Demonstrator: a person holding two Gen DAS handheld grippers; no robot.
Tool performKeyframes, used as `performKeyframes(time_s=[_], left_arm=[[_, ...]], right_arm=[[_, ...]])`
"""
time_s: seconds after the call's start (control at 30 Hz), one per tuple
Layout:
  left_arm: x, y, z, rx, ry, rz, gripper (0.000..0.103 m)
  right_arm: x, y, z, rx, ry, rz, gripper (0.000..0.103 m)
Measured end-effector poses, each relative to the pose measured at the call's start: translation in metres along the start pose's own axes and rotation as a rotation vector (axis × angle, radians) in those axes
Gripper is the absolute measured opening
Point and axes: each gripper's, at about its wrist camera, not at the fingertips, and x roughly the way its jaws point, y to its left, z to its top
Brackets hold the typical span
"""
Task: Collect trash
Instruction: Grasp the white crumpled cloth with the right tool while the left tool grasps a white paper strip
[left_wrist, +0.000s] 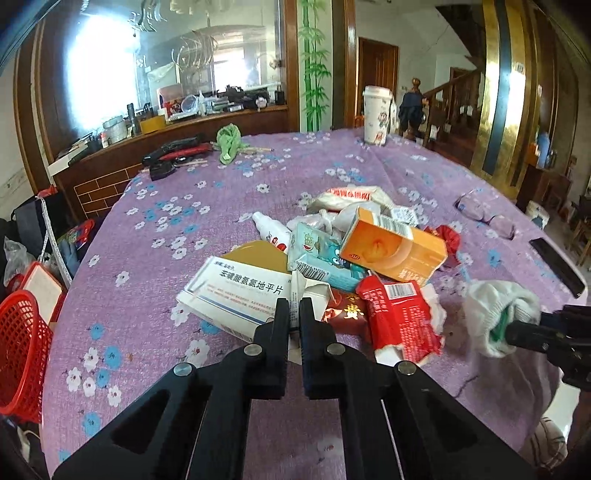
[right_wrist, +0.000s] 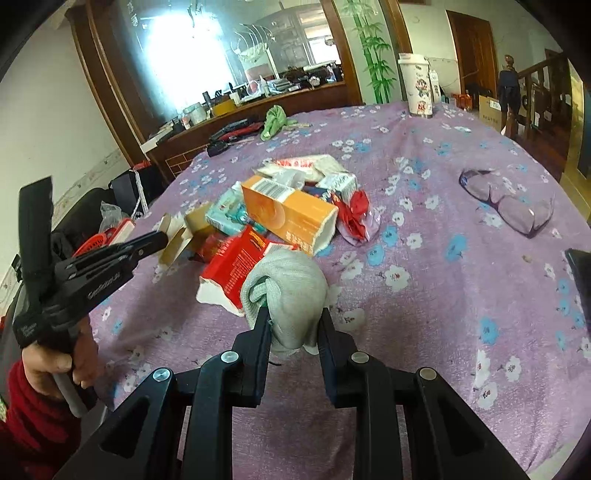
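While most of the trash pile (left_wrist: 354, 254) lies uncollected on the purple flowered counter (right_wrist: 424, 302), two pieces are already gripped. A balled grey-white cloth wad (right_wrist: 288, 295) sits pinched between the fingers of the right hand-held gripper (right_wrist: 293, 325), just in front of its camera. The left hand-held gripper (left_wrist: 294, 310) has its jaws pressed nearly together on the torn flap of an opened white carton (left_wrist: 295, 291), beside the white medicine box (left_wrist: 236, 295) at the pile's near edge. Beyond both sets of fingertips rest an orange carton (left_wrist: 395, 247), a red packet (left_wrist: 399, 317), a teal pouch (left_wrist: 325, 258) and crumpled wrappers, all touching or overlapping. To the far left of the left hand-held gripper, below the counter's edge, stands a red mesh basket (left_wrist: 22, 350), judged the likely receptacle. Collection appears to be at an early stage: nothing visible is yet deposited.
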Motion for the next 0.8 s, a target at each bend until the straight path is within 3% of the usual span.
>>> performKeyframes(time_s=[0.8], left_arm=[[-0.066, 0.055, -0.01, -0.129, -0.091, -0.001, 0.005]], right_arm=[[0.007, 0.064, 0.026, -0.119, -0.002, 0.085, 0.026]])
